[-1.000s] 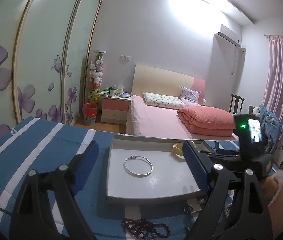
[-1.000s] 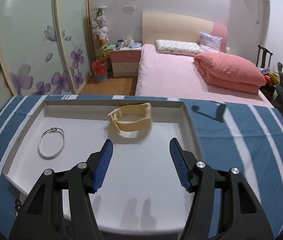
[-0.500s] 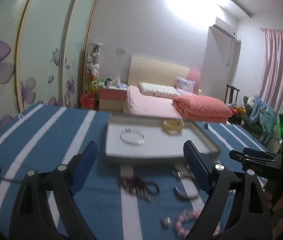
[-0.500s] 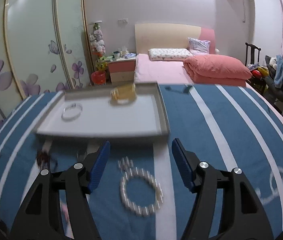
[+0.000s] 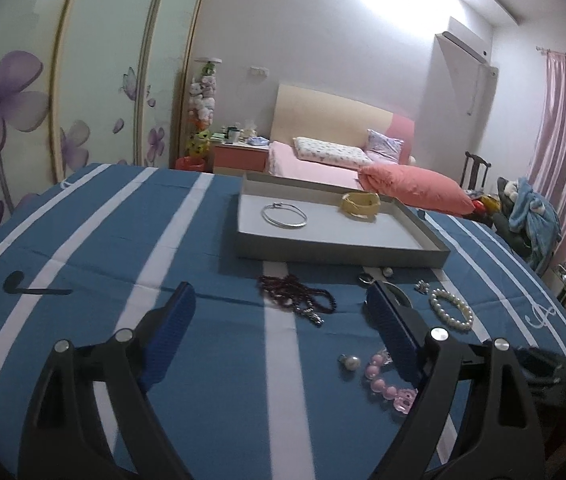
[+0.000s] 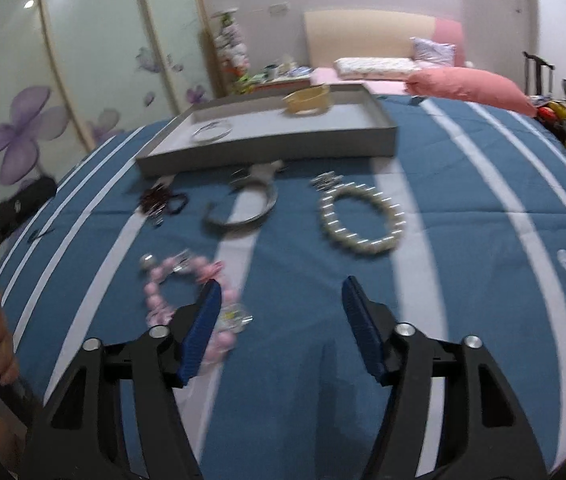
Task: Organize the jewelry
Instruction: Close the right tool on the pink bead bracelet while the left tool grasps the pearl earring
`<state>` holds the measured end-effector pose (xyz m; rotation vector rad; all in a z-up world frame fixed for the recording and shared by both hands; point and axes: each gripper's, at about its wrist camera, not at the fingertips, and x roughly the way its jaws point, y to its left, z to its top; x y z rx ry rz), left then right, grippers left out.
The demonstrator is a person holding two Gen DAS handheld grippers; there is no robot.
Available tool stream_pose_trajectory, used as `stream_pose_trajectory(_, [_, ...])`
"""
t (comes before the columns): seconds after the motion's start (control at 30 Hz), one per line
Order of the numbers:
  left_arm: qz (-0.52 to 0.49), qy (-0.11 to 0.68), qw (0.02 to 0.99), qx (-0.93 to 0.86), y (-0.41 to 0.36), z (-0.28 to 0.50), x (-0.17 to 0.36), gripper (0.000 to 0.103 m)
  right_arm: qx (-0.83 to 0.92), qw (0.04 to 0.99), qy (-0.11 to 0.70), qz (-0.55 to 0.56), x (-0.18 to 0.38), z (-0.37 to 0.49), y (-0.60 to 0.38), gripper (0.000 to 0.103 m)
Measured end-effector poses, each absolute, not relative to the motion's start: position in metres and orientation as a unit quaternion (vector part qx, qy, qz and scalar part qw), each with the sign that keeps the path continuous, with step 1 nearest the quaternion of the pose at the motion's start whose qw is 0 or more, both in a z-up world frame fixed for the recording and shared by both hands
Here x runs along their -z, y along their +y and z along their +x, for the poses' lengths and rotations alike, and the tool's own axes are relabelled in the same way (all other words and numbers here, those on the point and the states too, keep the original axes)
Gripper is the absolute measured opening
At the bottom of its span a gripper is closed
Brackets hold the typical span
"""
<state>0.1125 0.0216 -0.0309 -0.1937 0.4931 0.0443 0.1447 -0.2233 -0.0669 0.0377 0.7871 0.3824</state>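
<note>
Bedroom setting, with a blue white-striped cloth (image 5: 123, 240) covering the work surface and serving as a plain ground against which small pieces are showing clearly.

Grey tray (image 5: 339, 254) sitting at the far side of the cloth, apparently acting as the collecting place: silver bangle (image 5: 285, 214) and yellow cuff (image 5: 361, 203) already lying inside, apart from each other, probably to avoid tangling.

Remaining loose on the cloth, just in front of the tray: open silver cuff (image 6: 243, 212), pearl bracelet (image 6: 363, 220), dark bead strand (image 5: 299, 296), pink bead bracelet (image 6: 187, 300) and a small pearl piece (image 5: 350, 361), all apparently waiting to go in.

Left gripper (image 5: 279, 312) hovering with jaws spread wide and nothing between them, facing the dark bead strand, likely staying released for a pick.

Right gripper (image 6: 279, 300) hanging above bare cloth with jaws closing but gripping nothing; the left fingertip overlapping the pink bead bracelet in view, contact not being discernible through blur.

Judging by layout, roughly two pieces sorted and five outstanding.
</note>
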Motion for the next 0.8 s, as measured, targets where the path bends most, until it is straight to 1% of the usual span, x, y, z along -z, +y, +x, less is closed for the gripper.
stream_pose_trajectory(0.03, [-0.096,0.241,0.965,-0.024,0.024,0.111,0.03,0.085,-0.189,0.903,0.386,0.016,0.068,0.145,-0.22,0.05])
stream_pose_trajectory(0.13, [-0.095,0.241,0.965,-0.024,0.026,0.107,0.03,0.085,-0.2,0.895,0.399,-0.004,0.074,0.145,-0.207,0.048])
stream_pose_trajectory(0.3, [-0.091,0.25,0.964,-0.02,0.026,0.108,0.033,0.085,-0.193,0.892,0.407,-0.034,0.082,0.139,-0.198,0.04])
stream_pose_trajectory(0.37, [-0.087,0.256,0.963,-0.016,0.023,0.112,0.035,0.085,-0.184,0.895,0.404,-0.05,0.082,0.136,-0.194,0.02])
stream_pose_trajectory(0.53, [-0.069,0.282,0.957,-0.006,0.012,0.121,0.043,0.085,-0.156,0.902,0.396,-0.073,0.082,0.136,-0.203,0.019])
stream_pose_trajectory(0.63, [-0.052,0.31,0.949,0.01,0.003,0.129,0.051,0.084,-0.119,0.909,0.398,-0.037,0.081,0.145,-0.23,0.019])
stream_pose_trajectory(0.67, [-0.047,0.317,0.947,0.016,-0.002,0.131,0.053,0.082,-0.112,0.912,0.395,-0.024,0.08,0.146,-0.239,0.019])
stream_pose_trajectory(0.8, [-0.026,0.353,0.935,0.036,-0.02,0.144,0.065,0.079,-0.111,0.919,0.378,-0.007,0.07,0.145,-0.25,0.019])
